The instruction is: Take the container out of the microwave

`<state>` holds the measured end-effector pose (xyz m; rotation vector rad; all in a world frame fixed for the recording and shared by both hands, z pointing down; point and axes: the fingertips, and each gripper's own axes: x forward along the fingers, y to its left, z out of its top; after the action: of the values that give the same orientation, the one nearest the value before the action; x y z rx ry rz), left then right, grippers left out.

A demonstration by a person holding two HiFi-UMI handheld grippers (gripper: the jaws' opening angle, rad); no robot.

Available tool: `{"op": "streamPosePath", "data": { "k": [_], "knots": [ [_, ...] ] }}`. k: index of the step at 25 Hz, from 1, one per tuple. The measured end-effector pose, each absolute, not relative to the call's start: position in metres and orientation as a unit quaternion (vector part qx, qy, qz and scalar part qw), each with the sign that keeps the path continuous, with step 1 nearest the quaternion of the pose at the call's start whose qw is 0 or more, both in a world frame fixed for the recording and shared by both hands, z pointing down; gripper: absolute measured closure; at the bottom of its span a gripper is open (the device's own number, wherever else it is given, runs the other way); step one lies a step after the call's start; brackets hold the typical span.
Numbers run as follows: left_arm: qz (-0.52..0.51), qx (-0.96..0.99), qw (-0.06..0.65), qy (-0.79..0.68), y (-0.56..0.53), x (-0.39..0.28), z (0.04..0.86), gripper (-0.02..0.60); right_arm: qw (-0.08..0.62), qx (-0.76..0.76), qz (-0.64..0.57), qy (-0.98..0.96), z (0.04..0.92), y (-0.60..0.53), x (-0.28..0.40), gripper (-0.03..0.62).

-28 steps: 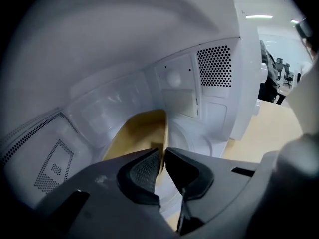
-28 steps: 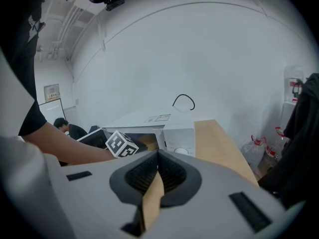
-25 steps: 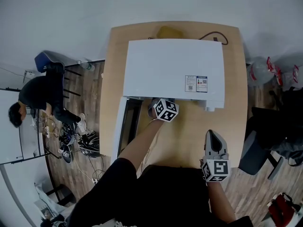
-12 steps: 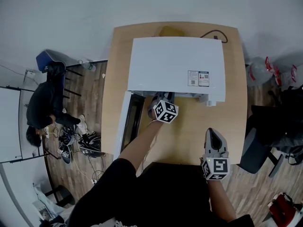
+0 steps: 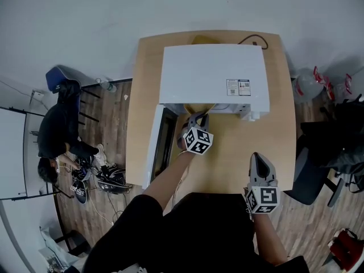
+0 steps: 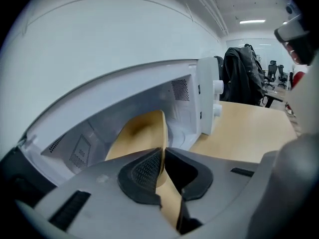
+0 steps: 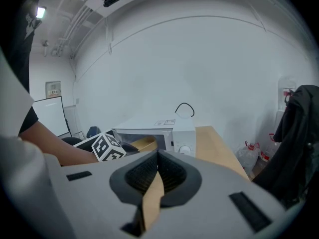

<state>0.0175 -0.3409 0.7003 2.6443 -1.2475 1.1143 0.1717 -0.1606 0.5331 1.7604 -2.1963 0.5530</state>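
The microwave is sitting along the far edge of the desk, with its top taking up most of that end. Its door is hanging open on the left side and pointing toward the desk's near edge.

The left gripper is reaching into the mouth of the microwave at the left part of the opening. Its 2 jaws are pinching the rim of the container, with the thin tan wall running between the pads. The container is tilting at the mouth. Its far part is lying inside the white cavity, and its near rim is sticking out just past the front edge, above the desk. In the head view only a tan sliver of it is showing under that edge. Its inner wall is showing plain tan with a darker shade, and I cannot tell whether anything is lying in it.

The right gripper is hovering near the desk's near right corner, well apart from the microwave. In its own view its 2 jaws are resting together at the tips with nothing between them, and only the desk is showing through the narrow gap below.

A black cable is curling at the far edge behind the microwave, and a label is sitting on the right part of its top.
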Motion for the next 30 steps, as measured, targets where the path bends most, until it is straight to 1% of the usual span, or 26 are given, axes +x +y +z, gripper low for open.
{"op": "streamPosePath", "data": {
  "k": [11, 16, 21, 26, 28, 30],
  "knots": [
    [0.318, 0.864, 0.003, -0.391, -0.264, 0.007, 0.662, 0.552, 0.093, 0.617, 0.183, -0.759, 0.509, -0.129, 0.142, 0.535],
    [0.302, 0.872, -0.010, -0.385, -0.229, 0.000, 0.645, 0.552, 0.095, 0.612, 0.168, -0.767, 0.504, -0.109, 0.126, 0.536],
    [0.272, 0.882, -0.006, -0.385, -0.185, -0.007, 0.617, 0.552, 0.099, 0.612, 0.161, -0.768, 0.502, -0.086, 0.113, 0.536],
    [0.237, 0.895, -0.038, -0.376, -0.141, -0.013, 0.573, 0.552, 0.099, 0.610, 0.142, -0.773, 0.491, -0.073, 0.096, 0.536],
    [0.211, 0.899, -0.019, -0.384, -0.127, -0.018, 0.558, 0.552, 0.097, 0.608, 0.136, -0.776, 0.487, -0.069, 0.090, 0.536],
    [0.179, 0.901, 0.017, -0.394, -0.115, -0.025, 0.544, 0.552, 0.096, 0.607, 0.133, -0.777, 0.485, -0.065, 0.085, 0.536]
  ]
}}
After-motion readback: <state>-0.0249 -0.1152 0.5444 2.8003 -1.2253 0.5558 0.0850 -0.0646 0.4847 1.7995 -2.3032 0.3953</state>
